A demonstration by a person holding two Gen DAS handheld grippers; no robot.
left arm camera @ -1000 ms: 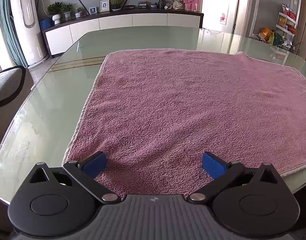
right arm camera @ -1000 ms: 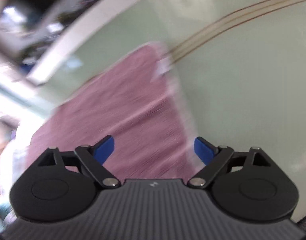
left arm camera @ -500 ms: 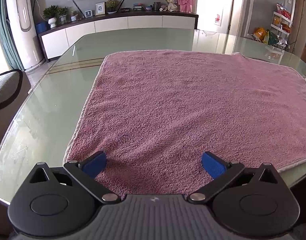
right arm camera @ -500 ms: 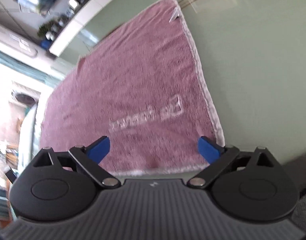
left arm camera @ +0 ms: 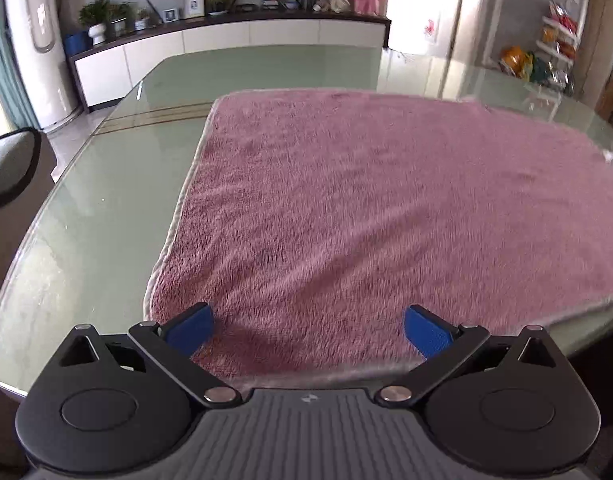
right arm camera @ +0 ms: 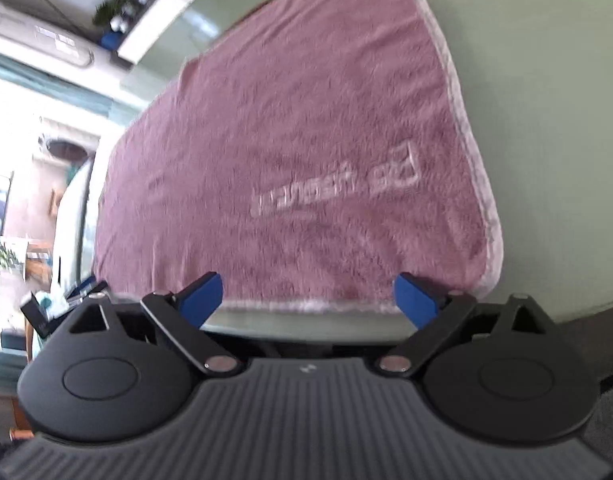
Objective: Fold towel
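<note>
A pink towel [left arm camera: 366, 208] with a pale hem lies spread flat on the green glass table [left arm camera: 90, 208]. My left gripper [left arm camera: 308, 330] is open and empty, just above the towel's near edge close to its near left corner. In the right wrist view the same towel [right arm camera: 290, 132] shows embossed lettering [right arm camera: 334, 192]. My right gripper [right arm camera: 308, 300] is open and empty, hovering at the towel's near edge by its near right corner. Neither gripper holds the cloth.
A white low cabinet [left arm camera: 226, 44] with plants and frames stands beyond the table's far end. A chair [left arm camera: 6, 168] stands at the table's left side. A snack shelf [left arm camera: 554, 48] is at the far right. The table edge [right arm camera: 546, 312] runs under my right gripper.
My left gripper has pulled back a little toward the towel's near edge. My right gripper has swung from the towel's side to its near edge, and the lettering has come into view.
</note>
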